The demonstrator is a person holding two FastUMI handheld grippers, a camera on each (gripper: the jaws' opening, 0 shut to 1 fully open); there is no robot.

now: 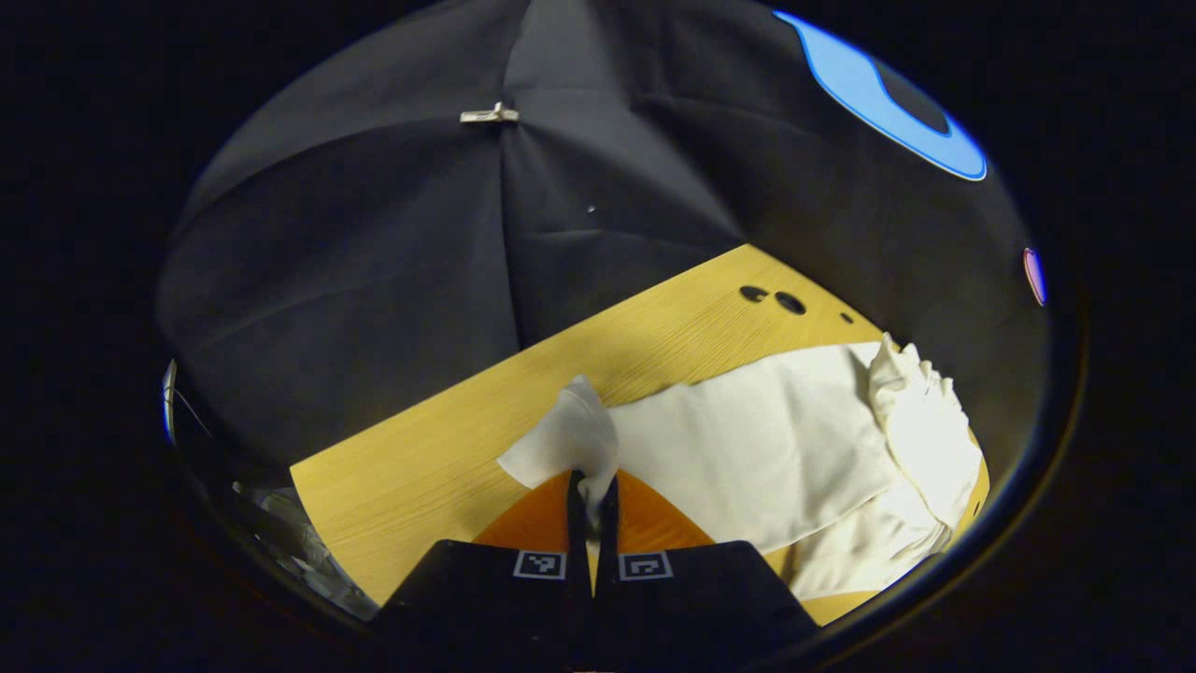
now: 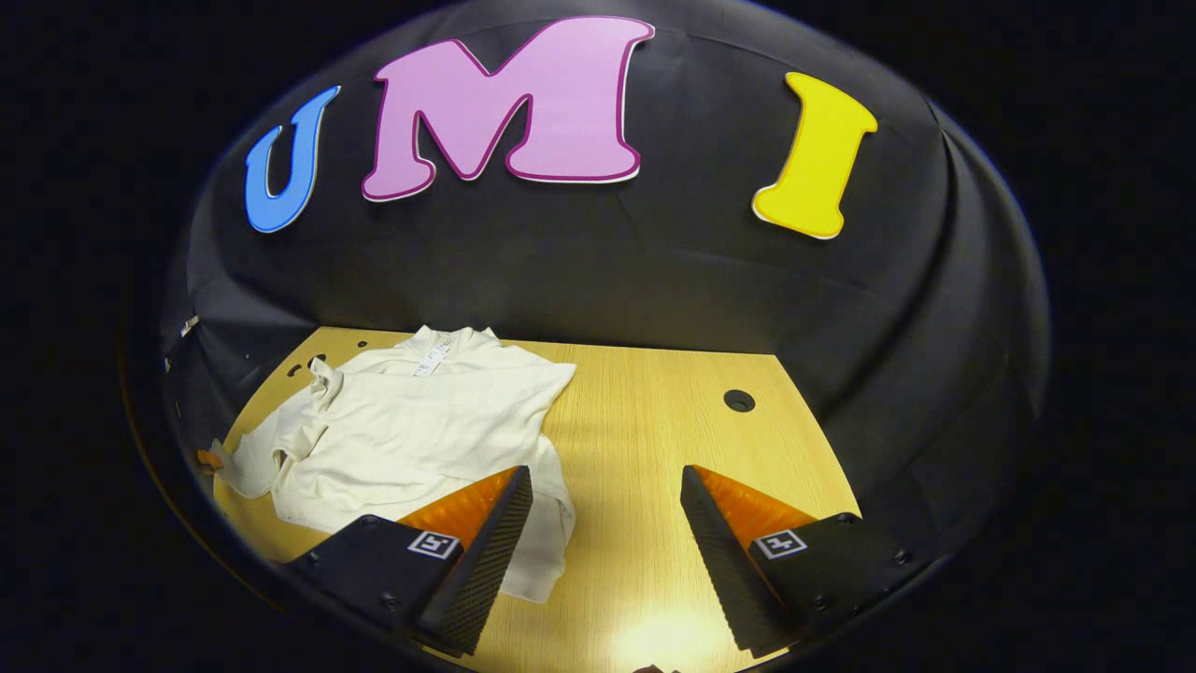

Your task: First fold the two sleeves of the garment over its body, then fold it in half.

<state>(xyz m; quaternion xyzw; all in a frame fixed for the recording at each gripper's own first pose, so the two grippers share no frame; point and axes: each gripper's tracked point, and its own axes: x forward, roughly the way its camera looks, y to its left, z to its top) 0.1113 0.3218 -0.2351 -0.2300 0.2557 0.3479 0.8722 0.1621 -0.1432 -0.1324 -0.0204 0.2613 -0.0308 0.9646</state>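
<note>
A cream long-sleeved garment (image 1: 766, 449) lies spread on the wooden table (image 1: 420, 458), its far end bunched up. My left gripper (image 1: 590, 495) is shut on the end of one sleeve (image 1: 575, 435), which stands up in a small peak above the fingertips. In the right gripper view the same garment (image 2: 420, 421) lies at the left of the table (image 2: 654, 421), collar toward the wall. My right gripper (image 2: 605, 475) is open just above the table, nothing between its fingers. Its left finger (image 2: 486, 523) hangs over the garment's near right edge.
Round holes mark the tabletop (image 1: 771, 297) (image 2: 738, 400). Black cloth walls close in the table at the back and sides, pinned with a clip (image 1: 489, 115). Something crumpled and pale (image 1: 290, 542) lies beyond the table's edge. Bare wood stretches right of the garment (image 2: 673, 561).
</note>
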